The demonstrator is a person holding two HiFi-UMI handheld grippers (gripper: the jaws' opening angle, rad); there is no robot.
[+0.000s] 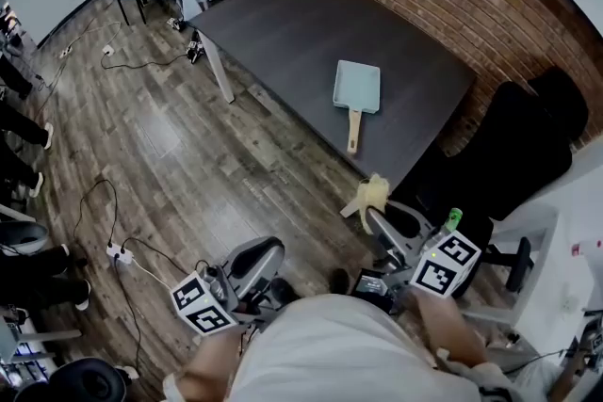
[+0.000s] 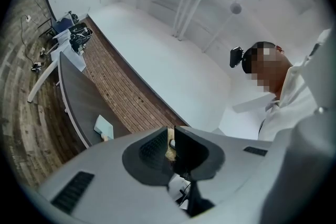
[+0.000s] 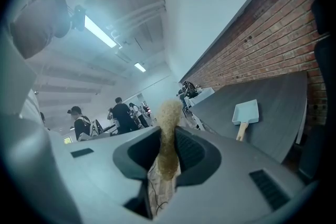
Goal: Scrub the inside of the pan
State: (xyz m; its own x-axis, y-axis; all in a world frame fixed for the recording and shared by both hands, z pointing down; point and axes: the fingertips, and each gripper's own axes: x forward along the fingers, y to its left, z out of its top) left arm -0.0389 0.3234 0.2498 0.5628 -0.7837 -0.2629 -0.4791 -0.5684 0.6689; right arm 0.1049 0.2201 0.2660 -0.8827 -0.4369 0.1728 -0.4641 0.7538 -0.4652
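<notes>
The pale blue pan (image 1: 357,87) lay flat on the dark worktop (image 1: 283,24), near its front edge, with its wooden handle pointing at that edge. The right tongs (image 1: 372,214) were clamped on a yellow scrubber (image 1: 373,194), just off that edge. The left tongs (image 1: 271,250) were pressed together.

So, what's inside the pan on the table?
Nothing that shows: the pan has a bare pale blue floor in the head view. It is too far off to rule out small residue. The yellow scrubber sits clamped in the right gripper, away from it.
</notes>
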